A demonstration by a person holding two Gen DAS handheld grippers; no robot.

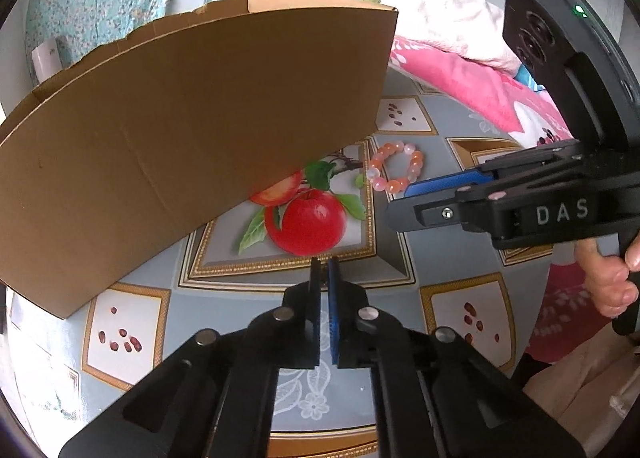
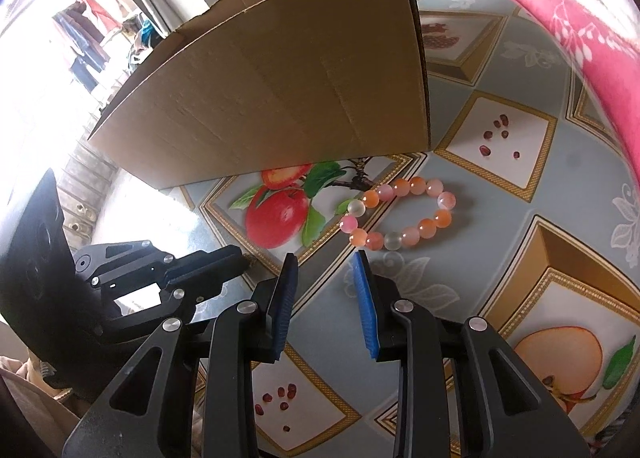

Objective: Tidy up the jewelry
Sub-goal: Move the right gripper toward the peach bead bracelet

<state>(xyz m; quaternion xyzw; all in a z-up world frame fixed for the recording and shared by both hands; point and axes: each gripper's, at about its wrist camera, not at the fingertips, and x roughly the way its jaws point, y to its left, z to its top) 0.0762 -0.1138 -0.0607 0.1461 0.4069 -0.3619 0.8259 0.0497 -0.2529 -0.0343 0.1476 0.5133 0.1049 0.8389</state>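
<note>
Your left gripper [image 1: 325, 262], black with blue ribbed pads, sits closest in the left wrist view, its two fingers pressed nearly together with only a thin slit between them and nothing held; it hangs over the printed red apple [image 1: 306, 223] on the patterned grey-blue tablecloth [image 1: 404, 130]. Your right gripper [image 2: 326, 258] is spread wide and carries nothing, its blue pads [image 2: 362, 286] apart above the cloth, pointing towards the bracelet. In the left view that same right gripper [image 1: 404, 200] comes in from the right side, with your right hand [image 1: 608, 278] wrapped around its handle.

Just past your right fingertips lies the bracelet of round orange, pink and milky white beads [image 2: 398, 216], flat on the cloth as a closed loop, partly over the gold frame border of the apple picture. It touches neither gripper.

Beyond the bracelet stands the open brown cardboard box [image 2: 280, 98] with a torn top edge, resting on the table, its near corner close to the bracelet but apart from it. Past the table's right side lies a pink floral blanket [image 2: 560, 30]
</note>
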